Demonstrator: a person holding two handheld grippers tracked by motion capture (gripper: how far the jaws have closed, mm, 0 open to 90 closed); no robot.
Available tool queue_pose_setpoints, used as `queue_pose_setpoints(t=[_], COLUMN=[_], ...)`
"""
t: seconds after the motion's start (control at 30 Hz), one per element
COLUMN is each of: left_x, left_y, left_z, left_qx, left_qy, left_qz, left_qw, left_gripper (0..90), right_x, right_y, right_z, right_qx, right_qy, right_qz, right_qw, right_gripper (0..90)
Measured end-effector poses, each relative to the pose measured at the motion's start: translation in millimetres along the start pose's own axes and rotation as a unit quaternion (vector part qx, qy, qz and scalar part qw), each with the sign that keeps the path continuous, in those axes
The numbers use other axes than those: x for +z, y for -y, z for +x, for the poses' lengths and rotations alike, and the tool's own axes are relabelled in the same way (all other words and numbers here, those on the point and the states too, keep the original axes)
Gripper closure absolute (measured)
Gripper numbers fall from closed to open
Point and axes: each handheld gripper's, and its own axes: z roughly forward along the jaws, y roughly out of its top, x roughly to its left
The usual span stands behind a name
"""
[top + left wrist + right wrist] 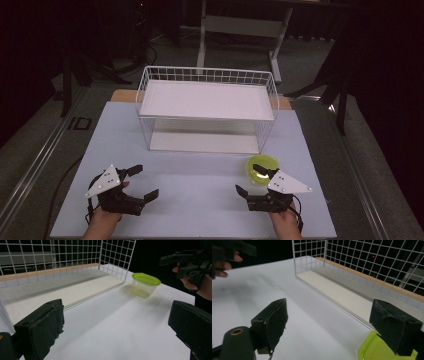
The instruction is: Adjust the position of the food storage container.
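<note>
No readable text, label, brand, number or sign appears on anything here.

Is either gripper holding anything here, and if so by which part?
Nothing is held. The left gripper and right gripper both stand open; the green-lidded container sits untouched on the table.

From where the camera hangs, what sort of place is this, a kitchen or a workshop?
Probably a lab or test room, not a kitchen: a bare white table in a dark room holds just a white wire shelf rack and a green-lidded tub, with a hand-held left gripper and right gripper.
</note>
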Motion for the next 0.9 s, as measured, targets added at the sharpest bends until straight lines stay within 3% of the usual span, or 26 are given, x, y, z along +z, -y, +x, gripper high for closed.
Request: queue_pose_setpoints(t=[0.23,0.4,0.43,0.77,0.83,0.9], left_x=[1.0,1.5,1.6,3.7,3.5,3.3], left_y=[-1.1,-0.8,-0.8,-1.2,-1.6,-1.8], left_z=[-2.4,-2.7,-2.7,-3.0,-3.2,-3.3], left_qx=[0.002,0.003,0.003,0.003,0.004,0.003], left_qy=[0.006,0.006,0.006,0.010,0.009,0.007], left_qz=[-0.002,-0.004,-0.004,-0.006,-0.007,-0.009], left_qw=[1.0000,1.0000,1.0000,0.9999,0.9999,0.9999], left_gripper=[1.3,1.3,1.3,1.3,1.2,1.3], right_x=[-3.5,-6.3,-8.1,-11.2,-10.7,-9.1], right_y=[-8.2,-16.5,-20.7,-30.2,-32.7,-34.6], right_z=[9.0,14.7,15.6,7.9,4.6,1.1], right_qx=[-0.017,-0.030,-0.031,-0.006,0.000,-0.001], right_qy=[-0.010,-0.011,-0.012,-0.011,-0.010,-0.012], right_qz=[-0.002,-0.011,-0.024,-0.060,-0.063,-0.049], right_qw=[0.9998,0.9994,0.9992,0.9981,0.9980,0.9987], right_gripper=[14.6,13.8,13.4,10.2,10.3,10.3])
